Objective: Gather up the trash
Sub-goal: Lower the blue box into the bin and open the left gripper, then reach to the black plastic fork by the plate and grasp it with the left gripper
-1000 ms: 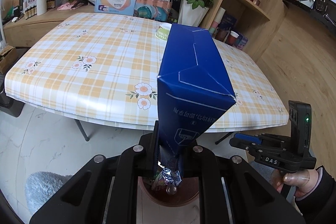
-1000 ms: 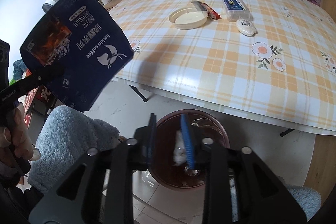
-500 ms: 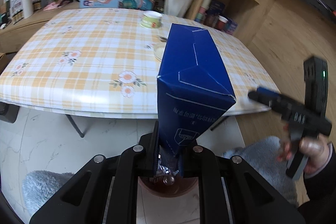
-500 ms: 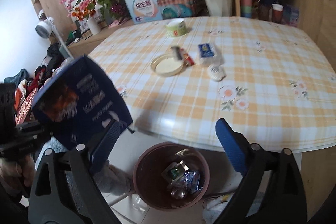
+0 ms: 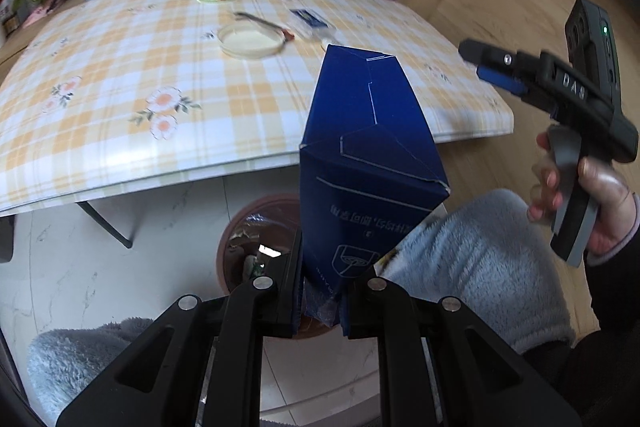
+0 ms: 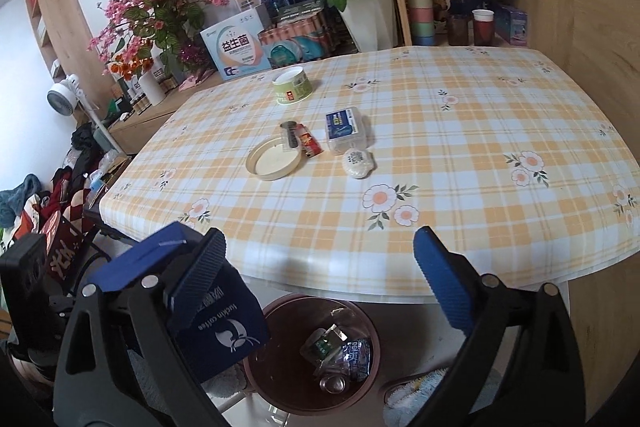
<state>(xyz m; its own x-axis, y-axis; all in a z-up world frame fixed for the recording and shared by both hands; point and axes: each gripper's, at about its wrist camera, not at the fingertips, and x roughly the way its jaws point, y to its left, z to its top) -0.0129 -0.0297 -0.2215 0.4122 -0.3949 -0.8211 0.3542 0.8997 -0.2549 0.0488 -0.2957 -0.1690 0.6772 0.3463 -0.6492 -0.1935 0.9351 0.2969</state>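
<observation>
Holding the box point(image 5: 368, 163) pinched in my left gripper point(image 5: 320, 291), I centre it over the bin point(image 6: 312, 355) before letting go. My right gripper point(image 6: 320, 275) gapes wide, holding nothing.

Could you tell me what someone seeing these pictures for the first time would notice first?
The tall blue coffee carton, clamped upright in the left gripper, fills the left wrist view. Below the table edge sits a brown trash bin holding wrappers. The right gripper hangs above it, jaws wide open.
</observation>
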